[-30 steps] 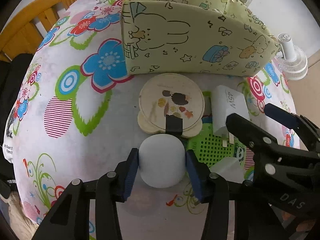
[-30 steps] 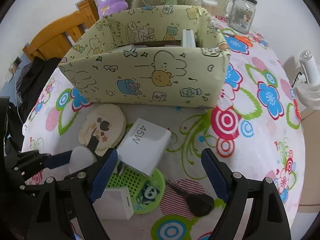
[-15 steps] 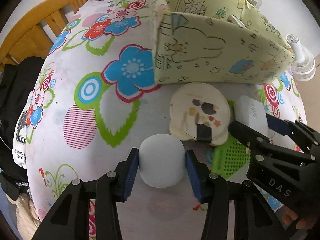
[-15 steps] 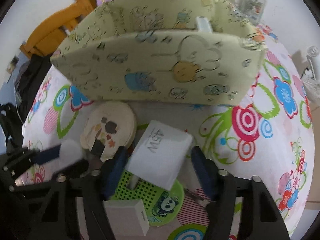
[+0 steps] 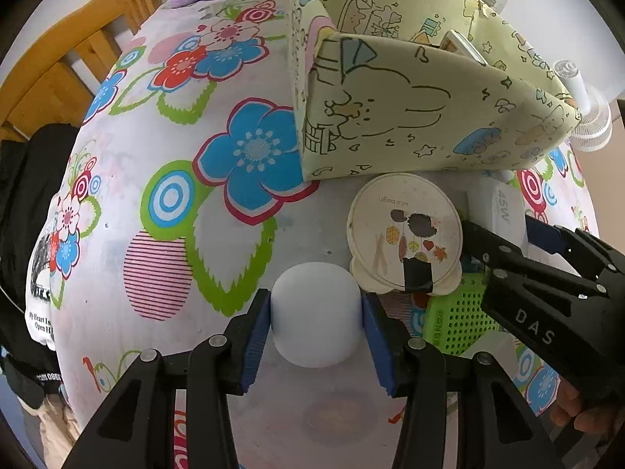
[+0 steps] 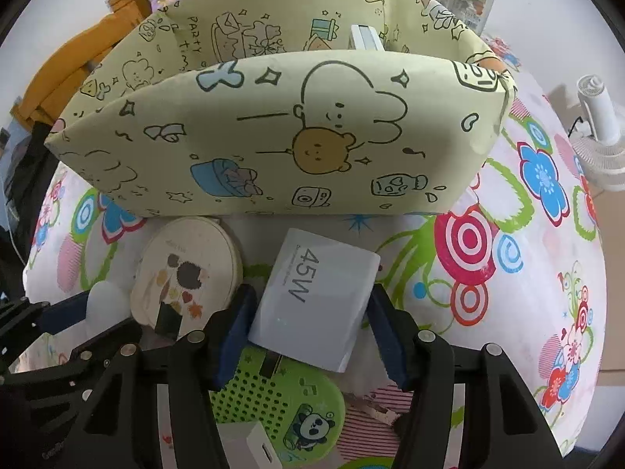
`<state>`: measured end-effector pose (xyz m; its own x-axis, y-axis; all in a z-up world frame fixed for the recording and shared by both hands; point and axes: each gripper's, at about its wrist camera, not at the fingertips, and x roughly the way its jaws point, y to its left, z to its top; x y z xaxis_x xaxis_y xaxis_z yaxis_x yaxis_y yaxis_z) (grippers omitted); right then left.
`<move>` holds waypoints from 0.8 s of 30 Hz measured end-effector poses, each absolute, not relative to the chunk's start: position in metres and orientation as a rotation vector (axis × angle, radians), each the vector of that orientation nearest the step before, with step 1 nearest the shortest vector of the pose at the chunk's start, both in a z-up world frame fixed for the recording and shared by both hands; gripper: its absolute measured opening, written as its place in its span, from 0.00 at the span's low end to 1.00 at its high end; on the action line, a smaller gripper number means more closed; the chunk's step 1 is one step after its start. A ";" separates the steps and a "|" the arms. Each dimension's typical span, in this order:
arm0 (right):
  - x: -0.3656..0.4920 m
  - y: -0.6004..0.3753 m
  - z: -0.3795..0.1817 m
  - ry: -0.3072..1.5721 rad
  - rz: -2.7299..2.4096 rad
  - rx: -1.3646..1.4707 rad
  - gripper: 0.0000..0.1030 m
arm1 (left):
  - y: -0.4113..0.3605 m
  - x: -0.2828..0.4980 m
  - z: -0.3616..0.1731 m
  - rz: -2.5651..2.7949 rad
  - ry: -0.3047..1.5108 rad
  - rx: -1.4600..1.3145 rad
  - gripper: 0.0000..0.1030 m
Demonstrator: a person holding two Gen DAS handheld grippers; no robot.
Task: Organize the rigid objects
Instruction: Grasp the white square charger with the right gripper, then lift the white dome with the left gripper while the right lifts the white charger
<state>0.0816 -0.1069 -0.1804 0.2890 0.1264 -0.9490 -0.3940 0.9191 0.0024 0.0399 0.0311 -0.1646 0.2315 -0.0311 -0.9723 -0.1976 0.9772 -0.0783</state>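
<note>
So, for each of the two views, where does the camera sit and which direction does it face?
Left wrist: on the left gripper, facing forward over the white dome it holds; the right gripper's black frame shows at right.
Right wrist: on the right gripper, facing the 45W charger and yellow box; the left gripper shows at far left.
Shared: round wooden disc, green perforated disc, box, charger.

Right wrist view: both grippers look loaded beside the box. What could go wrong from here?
1. The right gripper pinches the 45W charger skewed, so it may twist or slip when lifted.
2. The charger rests on the green perforated disc beside the round wooden coaster; lifting could drag or nudge them.
3. The left gripper holds a smooth white dome-shaped object; both loads could bump the patterned storage box wall or each other.
</note>
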 end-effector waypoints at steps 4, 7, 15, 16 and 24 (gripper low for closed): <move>0.082 -0.106 -0.180 1.236 0.345 -0.238 0.54 | 0.028 0.046 -0.164 0.109 1.341 -0.194 0.47; 0.080 -0.111 -0.176 1.237 0.348 -0.237 0.51 | 0.023 0.045 -0.159 0.096 1.335 -0.203 0.47; 0.069 -0.118 -0.159 1.227 0.371 -0.206 0.49 | 0.008 0.049 -0.137 0.059 1.298 -0.203 0.47; 0.068 -0.121 -0.157 1.225 0.375 -0.204 0.49 | 0.005 0.050 -0.135 0.056 1.294 -0.203 0.47; 0.057 -0.141 -0.143 1.212 0.381 -0.193 0.49 | -0.012 0.040 -0.128 0.061 1.274 -0.192 0.47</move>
<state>0.0569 -0.1413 -0.1434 0.2976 0.1828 -0.9370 -0.3862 0.9207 0.0569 0.0398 -0.0122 -0.1282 0.2930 -0.0605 -0.9542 -0.1518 0.9824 -0.1089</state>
